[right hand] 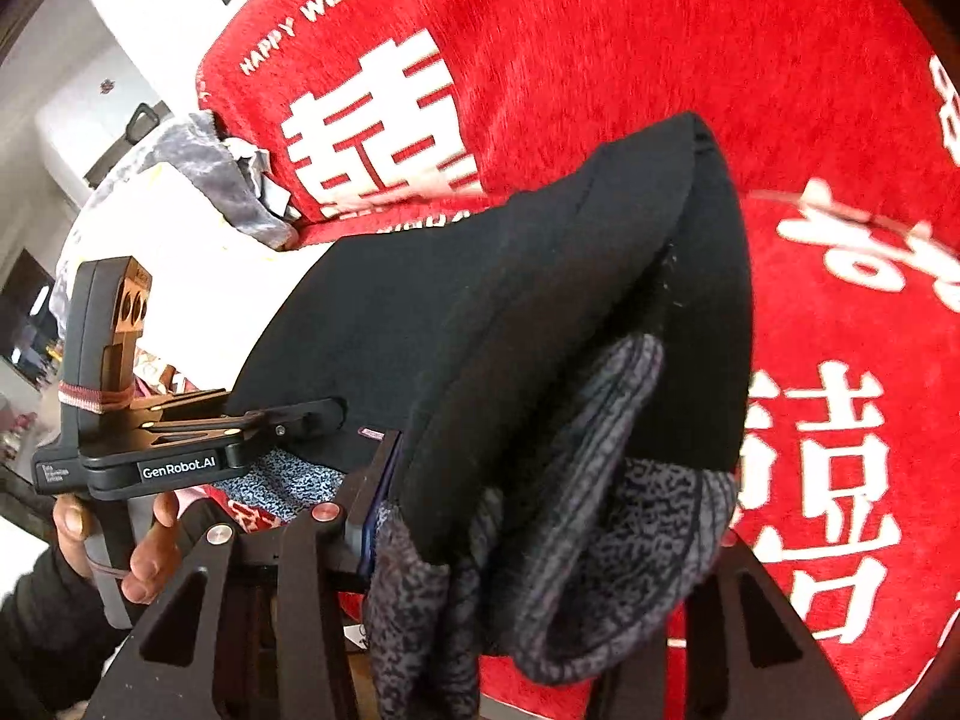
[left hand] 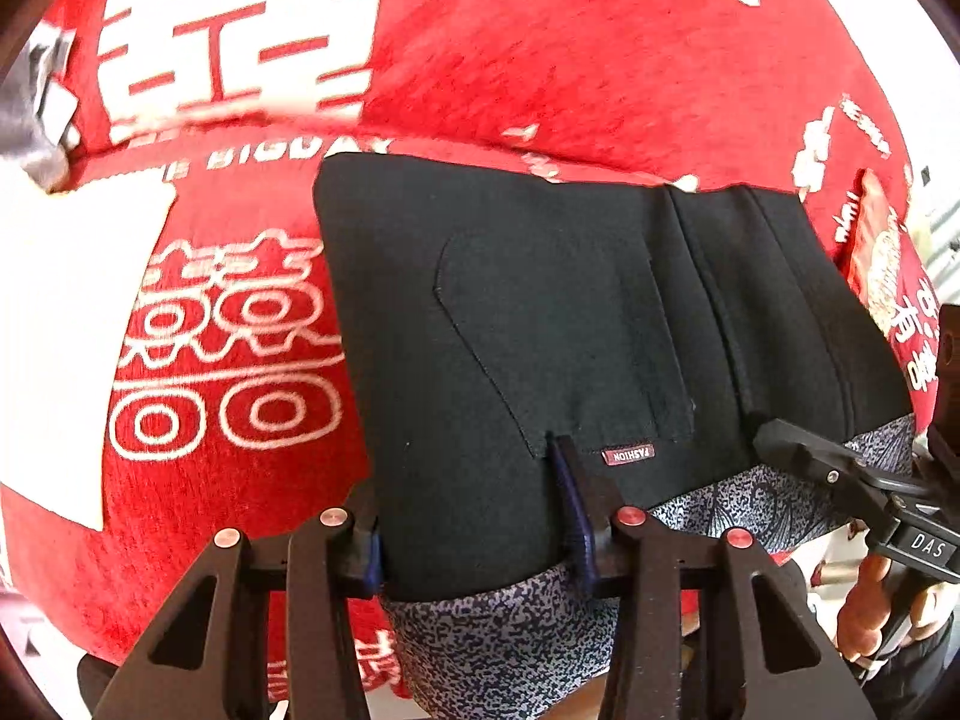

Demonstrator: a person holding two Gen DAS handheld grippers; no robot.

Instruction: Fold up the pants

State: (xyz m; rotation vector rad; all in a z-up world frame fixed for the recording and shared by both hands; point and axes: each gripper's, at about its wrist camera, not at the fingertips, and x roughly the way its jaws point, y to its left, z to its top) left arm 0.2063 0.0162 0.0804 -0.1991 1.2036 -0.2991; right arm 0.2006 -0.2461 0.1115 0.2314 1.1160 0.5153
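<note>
Pants (left hand: 540,312): smooth black, speckled fleece lining.

Pretty much everything sits on a bright red plush blanket (left hand: 540,60) printed with big white Chinese characters and "HAPPY WEDDING". A grey velvety cloth (right hand: 198,180) is bunched at its edge, with pale walls (right hand: 54,138) and daylight beyond.

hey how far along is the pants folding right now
Partway. Done: the black pants look doubled over, their speckled grey lining showing at the near edge. In hand: the left tool and right tool each clamp that edge, holding it above the red blanket. Left: laying them down and finishing the fold.
</note>
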